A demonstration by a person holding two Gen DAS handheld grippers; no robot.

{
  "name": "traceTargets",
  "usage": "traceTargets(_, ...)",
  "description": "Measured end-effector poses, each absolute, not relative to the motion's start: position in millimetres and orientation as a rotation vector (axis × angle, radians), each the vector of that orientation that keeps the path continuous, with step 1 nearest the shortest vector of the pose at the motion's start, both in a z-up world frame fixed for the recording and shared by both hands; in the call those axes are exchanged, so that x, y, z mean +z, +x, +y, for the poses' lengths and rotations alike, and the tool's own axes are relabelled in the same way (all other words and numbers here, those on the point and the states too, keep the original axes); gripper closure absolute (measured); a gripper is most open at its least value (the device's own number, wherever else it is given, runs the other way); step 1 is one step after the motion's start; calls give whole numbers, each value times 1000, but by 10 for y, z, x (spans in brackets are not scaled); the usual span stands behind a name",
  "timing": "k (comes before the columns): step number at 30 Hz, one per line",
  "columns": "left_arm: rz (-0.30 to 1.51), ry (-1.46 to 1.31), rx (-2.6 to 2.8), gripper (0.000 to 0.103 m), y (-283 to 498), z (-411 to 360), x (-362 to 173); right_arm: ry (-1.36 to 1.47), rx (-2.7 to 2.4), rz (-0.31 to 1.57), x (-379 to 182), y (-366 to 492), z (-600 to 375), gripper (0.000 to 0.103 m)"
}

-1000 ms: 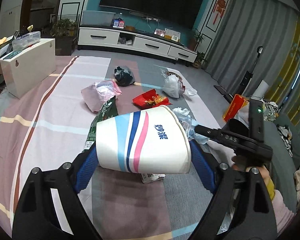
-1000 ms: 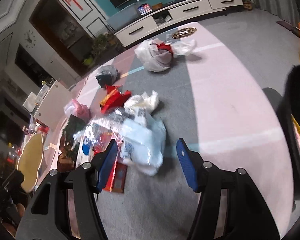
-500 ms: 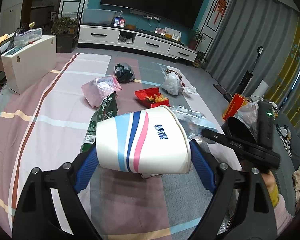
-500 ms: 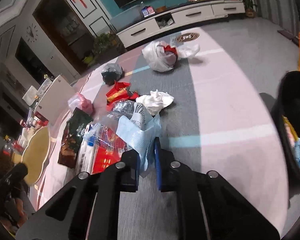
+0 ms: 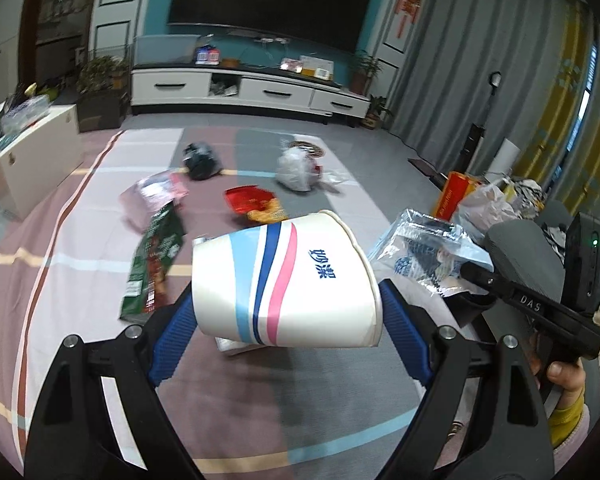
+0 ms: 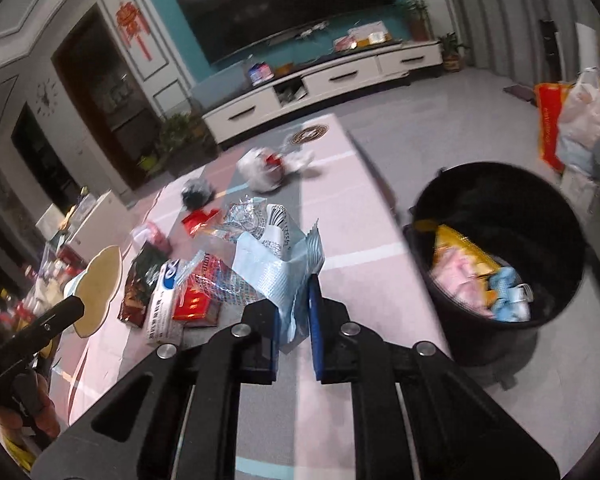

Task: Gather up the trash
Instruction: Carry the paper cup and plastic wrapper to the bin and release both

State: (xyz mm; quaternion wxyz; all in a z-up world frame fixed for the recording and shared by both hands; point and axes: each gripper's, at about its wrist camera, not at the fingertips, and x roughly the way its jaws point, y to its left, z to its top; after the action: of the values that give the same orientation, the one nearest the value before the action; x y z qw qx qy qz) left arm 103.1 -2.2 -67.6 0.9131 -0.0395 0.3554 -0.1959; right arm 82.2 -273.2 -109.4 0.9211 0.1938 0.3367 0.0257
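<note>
- Two grippers, both loaded. Left gripper (image 5: 286,316) has its jaws spread wide and pressed on a white paper cup with blue and pink stripes (image 5: 284,284), held on its side, mouth to the right.
- Right gripper (image 6: 292,320) has just been closing; its jaws are now nearly together, pinching a crinkled light-blue and clear plastic wrapper (image 6: 276,268) by its lower edge. Rest of the wrapper fans out above the pads.
- Round black trash bin (image 6: 500,264) sits on the floor to the right of the right gripper, near, mouth open, with yellow, pink and blue scraps already inside.
- Step in hand, as I judge it: carry the wrapper over the bin and drop it.
- To do it well: keep the pinch tight until the wrapper hangs fully over the rim, since thin film slips and drifts. Release low over the mouth, not from high.
- Watch the trailing end so it does not catch on the bin wall.
- Cup goes next; keep the squeeze light, paper walls crush easily.
- More left on the striped pink and grey mat (image 5: 80,240): green snack bag (image 5: 152,264), red packet (image 5: 248,202), black bag (image 5: 200,158), white plastic bag (image 5: 298,166).
</note>
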Motion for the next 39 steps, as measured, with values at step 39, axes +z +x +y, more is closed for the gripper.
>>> traceTargets(39,912,181,-781,16,1673,-3013,-1189,522,-402,656,-1696,348,-4345,87)
